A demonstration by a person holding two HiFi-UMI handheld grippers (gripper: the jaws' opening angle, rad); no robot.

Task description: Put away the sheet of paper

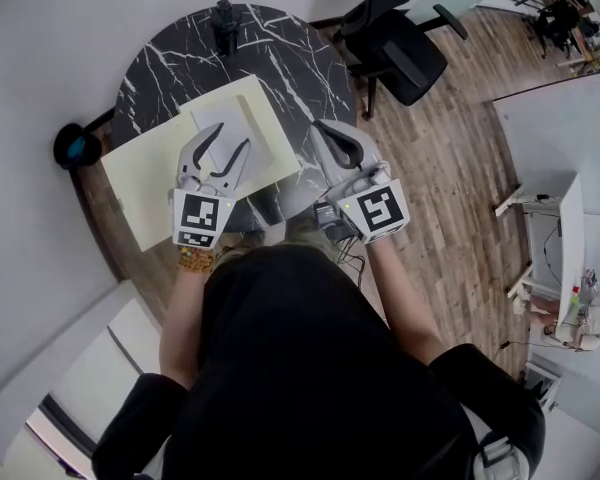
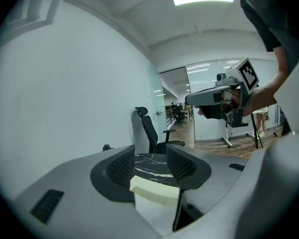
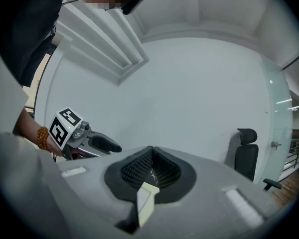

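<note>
A white sheet of paper (image 1: 235, 118) lies on a pale yellow folder (image 1: 150, 183) spread across the round black marble table (image 1: 300, 63). My left gripper (image 1: 230, 136) hovers open over the sheet; in the left gripper view (image 2: 149, 166) the folder (image 2: 154, 190) and the white paper (image 2: 154, 215) show between its spread jaws. My right gripper (image 1: 320, 128) is at the folder's right edge. In the right gripper view (image 3: 152, 168) its jaws meet around a thin pale yellow edge of the folder (image 3: 145, 203), seen end-on. Each gripper shows in the other's view: the right gripper (image 2: 219, 96), the left gripper (image 3: 89, 141).
A small black object (image 1: 225, 23) stands at the table's far edge. A black office chair (image 1: 400, 48) is beyond the table to the right. A dark round item (image 1: 75, 146) sits on the floor by the left wall. A white desk (image 1: 570, 258) stands at the far right.
</note>
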